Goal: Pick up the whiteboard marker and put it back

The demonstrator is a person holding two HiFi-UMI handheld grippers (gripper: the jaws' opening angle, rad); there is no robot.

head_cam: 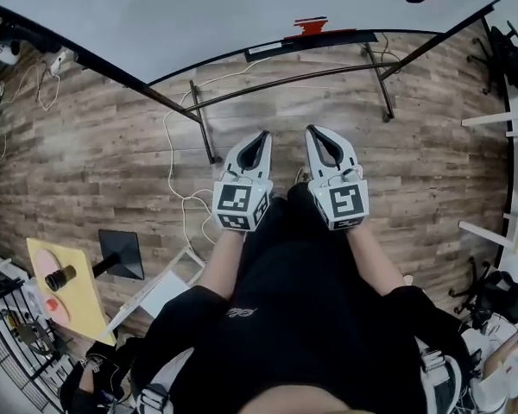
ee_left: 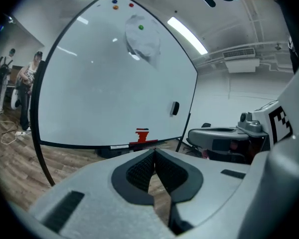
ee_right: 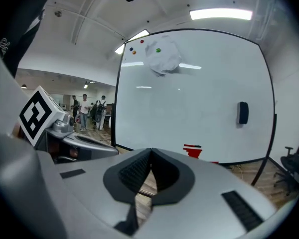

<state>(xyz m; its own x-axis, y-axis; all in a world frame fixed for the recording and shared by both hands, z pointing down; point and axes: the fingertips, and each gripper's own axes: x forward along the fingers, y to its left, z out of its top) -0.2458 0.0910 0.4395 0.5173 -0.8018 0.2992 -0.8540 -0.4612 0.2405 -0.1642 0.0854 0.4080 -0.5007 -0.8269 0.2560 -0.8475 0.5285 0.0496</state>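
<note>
A whiteboard (head_cam: 242, 7) on a black-legged stand faces me across the wooden floor. A small red object (head_cam: 311, 26) sits on its tray ledge; the left gripper view (ee_left: 142, 135) and the right gripper view (ee_right: 192, 150) show it too. It is too small to tell whether it is the marker. My left gripper (head_cam: 263, 134) and right gripper (head_cam: 312, 130) hang side by side in front of me, well short of the board. Both are shut with nothing between the jaws, as the left gripper (ee_left: 154, 151) and right gripper (ee_right: 151, 151) show in their own views.
A black eraser (ee_right: 243, 112), coloured magnets and a crumpled white sheet (ee_right: 163, 56) are stuck on the board. Cables (head_cam: 177, 158) trail on the floor by the stand legs. A yellow table (head_cam: 78, 296) stands at lower left, office chairs (head_cam: 501, 50) at right. People (ee_right: 84, 111) stand far off.
</note>
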